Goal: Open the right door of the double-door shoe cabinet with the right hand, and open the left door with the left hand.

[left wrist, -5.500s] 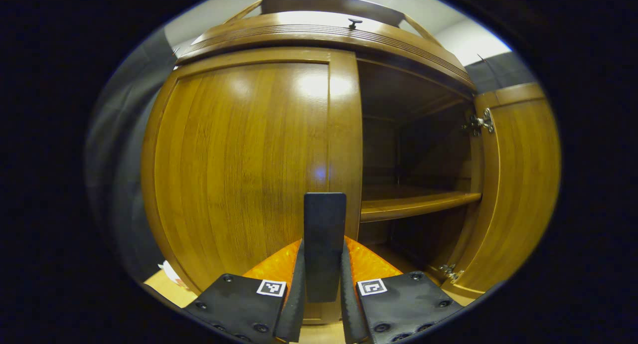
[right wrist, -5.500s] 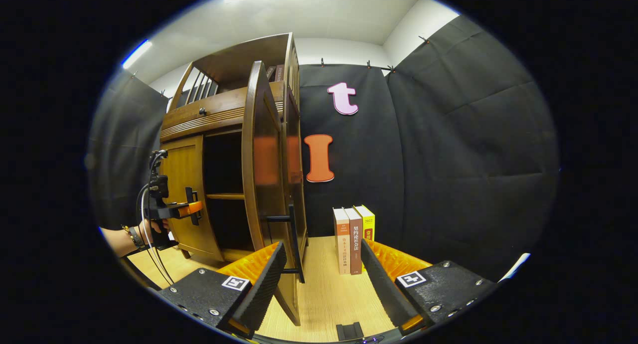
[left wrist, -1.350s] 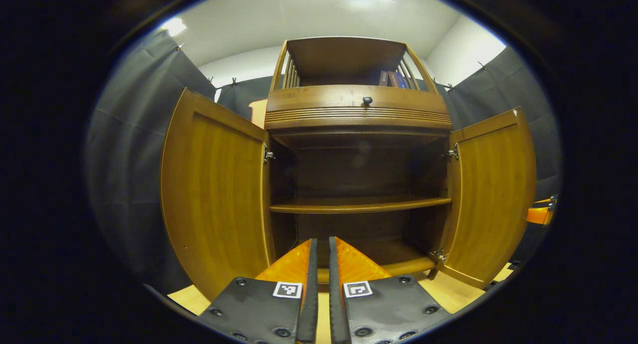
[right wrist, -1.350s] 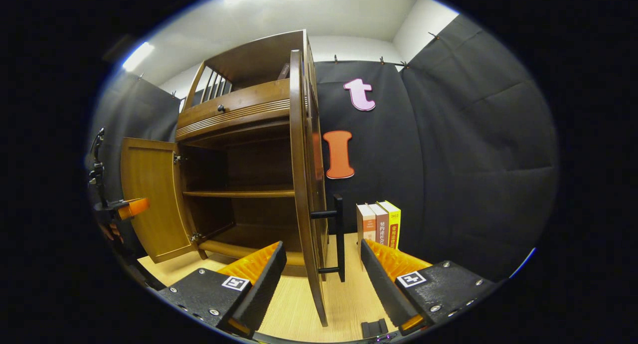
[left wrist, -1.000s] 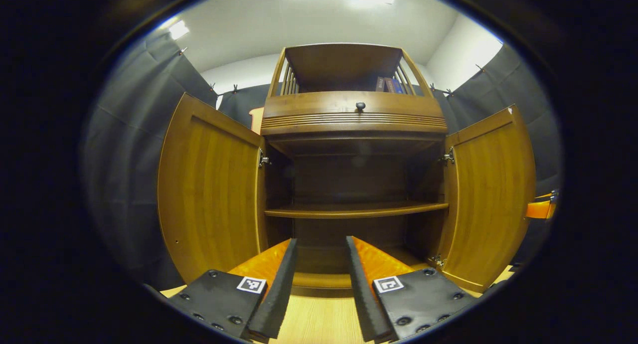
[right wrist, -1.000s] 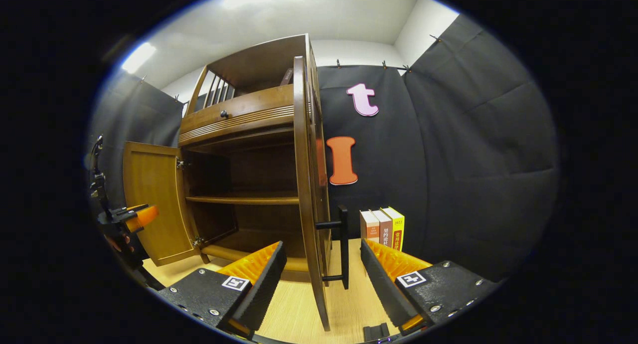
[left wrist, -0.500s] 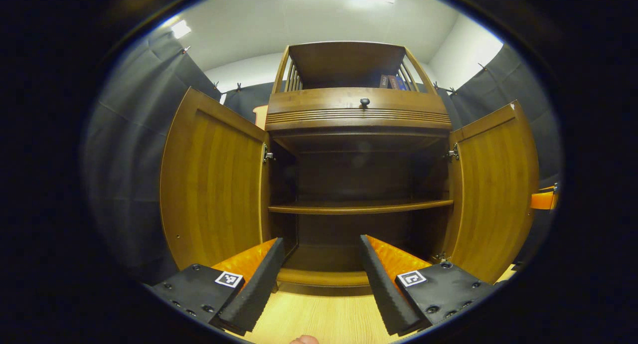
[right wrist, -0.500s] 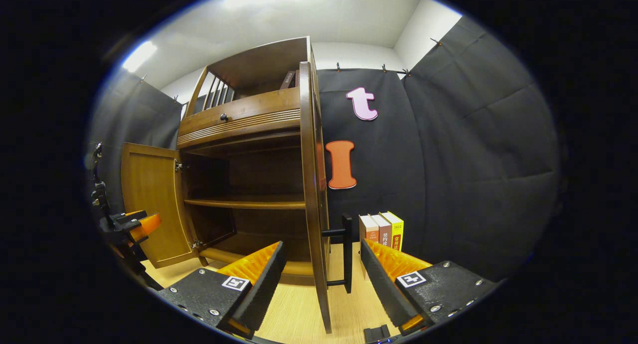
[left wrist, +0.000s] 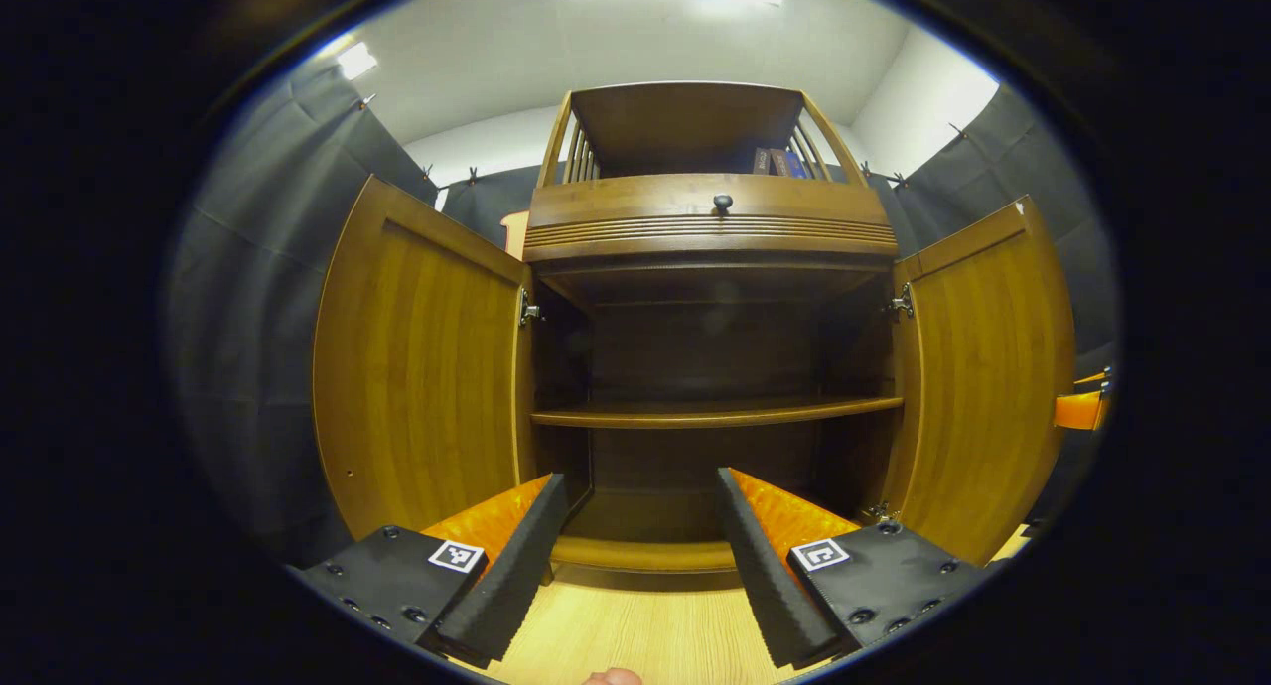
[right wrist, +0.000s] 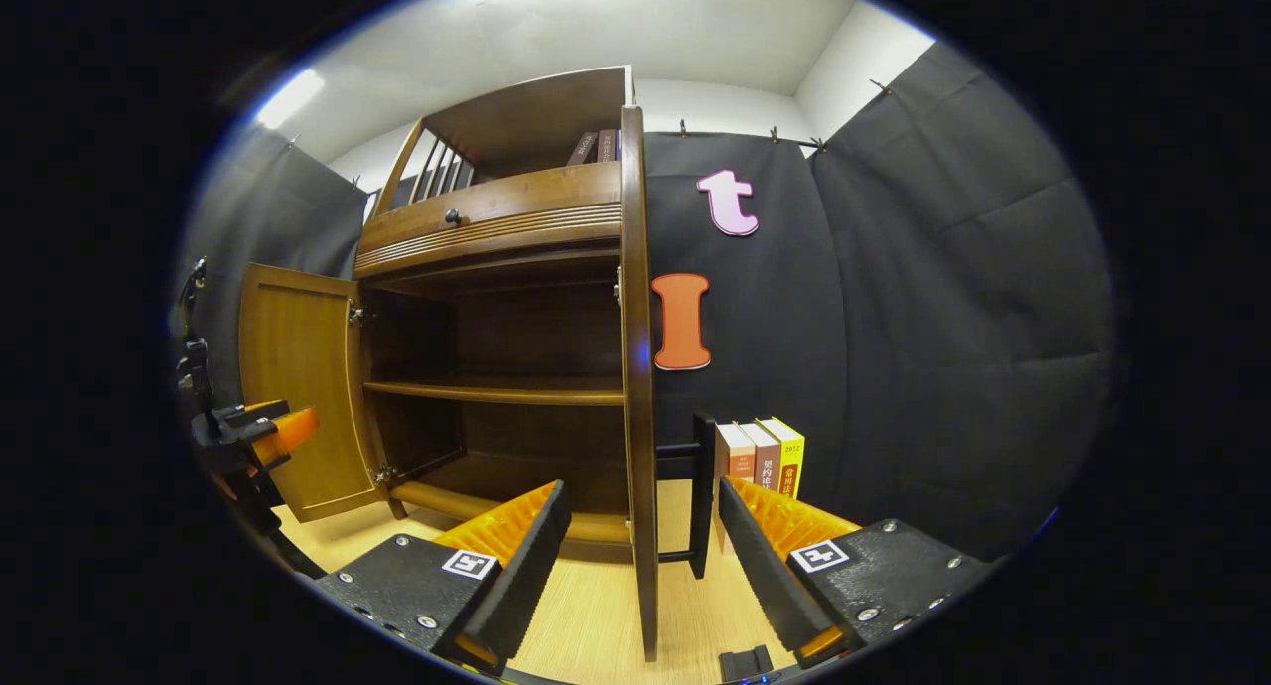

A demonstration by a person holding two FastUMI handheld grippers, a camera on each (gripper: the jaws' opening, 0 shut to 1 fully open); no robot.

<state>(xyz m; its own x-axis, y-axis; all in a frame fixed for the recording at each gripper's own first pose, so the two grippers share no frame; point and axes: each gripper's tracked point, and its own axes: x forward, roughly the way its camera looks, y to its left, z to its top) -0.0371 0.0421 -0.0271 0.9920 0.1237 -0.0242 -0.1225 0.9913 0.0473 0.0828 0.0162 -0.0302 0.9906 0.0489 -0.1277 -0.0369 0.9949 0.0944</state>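
Now both tools (left wrist: 631, 556) (right wrist: 635, 556) gape, backed off the wide-open shoe cabinet (left wrist: 710, 228).

Both doors of the shoe cabinet (left wrist: 710, 230) stand swung wide: left door (left wrist: 422, 392), right door (left wrist: 983, 387). The interior is open to access, divided by one shelf (left wrist: 715, 412). In the right gripper view, the right door's edge (right wrist: 640, 417) and its handle (right wrist: 701, 491) stand between the spread fingers (right wrist: 755, 556); books (right wrist: 760, 457) stand near on the table (right wrist: 596, 616).

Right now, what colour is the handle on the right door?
Black; the handle shows best in the right gripper view.
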